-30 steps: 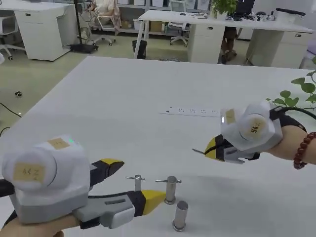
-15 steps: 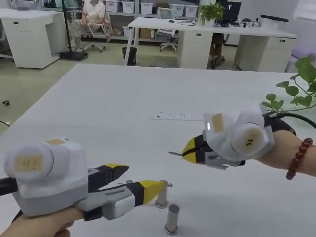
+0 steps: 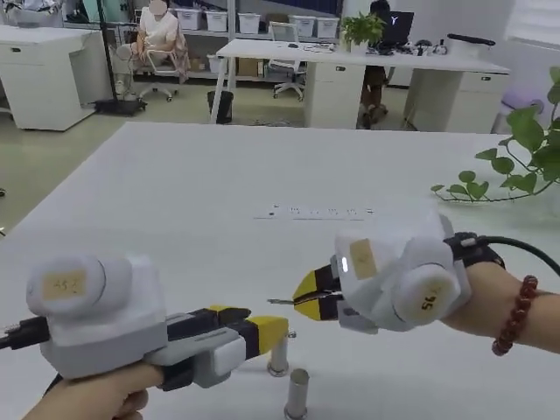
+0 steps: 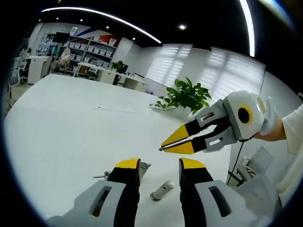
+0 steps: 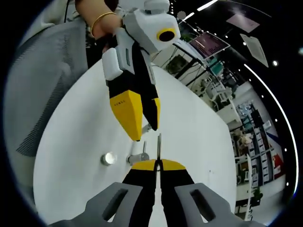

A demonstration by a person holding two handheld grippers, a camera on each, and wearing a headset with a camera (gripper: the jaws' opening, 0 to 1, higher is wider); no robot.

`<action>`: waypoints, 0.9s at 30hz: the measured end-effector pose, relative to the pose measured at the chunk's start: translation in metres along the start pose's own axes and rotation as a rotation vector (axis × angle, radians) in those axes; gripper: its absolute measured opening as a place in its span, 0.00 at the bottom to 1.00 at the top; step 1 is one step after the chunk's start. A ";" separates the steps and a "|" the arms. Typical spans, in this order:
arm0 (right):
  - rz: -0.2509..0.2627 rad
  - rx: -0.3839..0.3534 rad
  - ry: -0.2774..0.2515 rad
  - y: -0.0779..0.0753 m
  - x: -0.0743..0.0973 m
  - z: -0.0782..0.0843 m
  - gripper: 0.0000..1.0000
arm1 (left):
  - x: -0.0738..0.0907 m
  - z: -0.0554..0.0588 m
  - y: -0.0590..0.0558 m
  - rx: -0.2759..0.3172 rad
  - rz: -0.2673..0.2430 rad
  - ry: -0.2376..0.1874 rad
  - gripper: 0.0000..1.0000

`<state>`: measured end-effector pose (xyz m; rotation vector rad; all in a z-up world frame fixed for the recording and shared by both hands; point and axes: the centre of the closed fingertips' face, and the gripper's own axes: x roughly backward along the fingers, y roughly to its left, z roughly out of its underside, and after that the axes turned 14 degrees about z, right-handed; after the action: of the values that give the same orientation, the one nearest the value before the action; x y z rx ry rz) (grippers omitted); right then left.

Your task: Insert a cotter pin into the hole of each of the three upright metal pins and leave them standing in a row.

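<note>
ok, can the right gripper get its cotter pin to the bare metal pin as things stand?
Probably yes. The right gripper is shut on the cotter pin, and the bare metal pin stands with nothing over its top; the open left gripper sits by the neighbouring pin, not across it.

Cotter pin (image 3: 278,302) in right gripper (image 3: 302,300), above pins (image 3: 297,395); left gripper (image 3: 262,322) beside.

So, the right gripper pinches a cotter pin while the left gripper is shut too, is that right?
Not quite: the left gripper is open, as the left gripper view shows. The right gripper does pinch the cotter pin.
</note>
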<state>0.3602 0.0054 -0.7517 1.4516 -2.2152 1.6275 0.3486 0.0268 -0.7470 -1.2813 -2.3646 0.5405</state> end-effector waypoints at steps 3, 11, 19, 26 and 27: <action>0.001 0.013 -0.007 0.002 0.001 -0.003 0.02 | -0.001 0.000 -0.001 0.014 0.005 -0.009 0.27; -0.011 0.036 -0.021 0.012 0.003 -0.011 0.02 | -0.003 0.001 -0.007 0.067 0.036 -0.034 0.17; -0.018 0.047 -0.035 0.016 0.003 -0.018 0.02 | -0.003 0.001 -0.009 0.094 0.038 -0.046 0.05; -0.018 0.046 -0.039 0.017 0.003 -0.019 0.02 | 0.000 0.003 -0.007 0.119 0.034 -0.056 0.01; -0.018 0.046 -0.039 0.017 0.003 -0.019 0.02 | 0.000 0.002 -0.006 0.119 0.034 -0.055 0.01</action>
<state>0.3380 0.0181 -0.7541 1.5226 -2.1919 1.6695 0.3431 0.0233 -0.7459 -1.2711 -2.3201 0.7245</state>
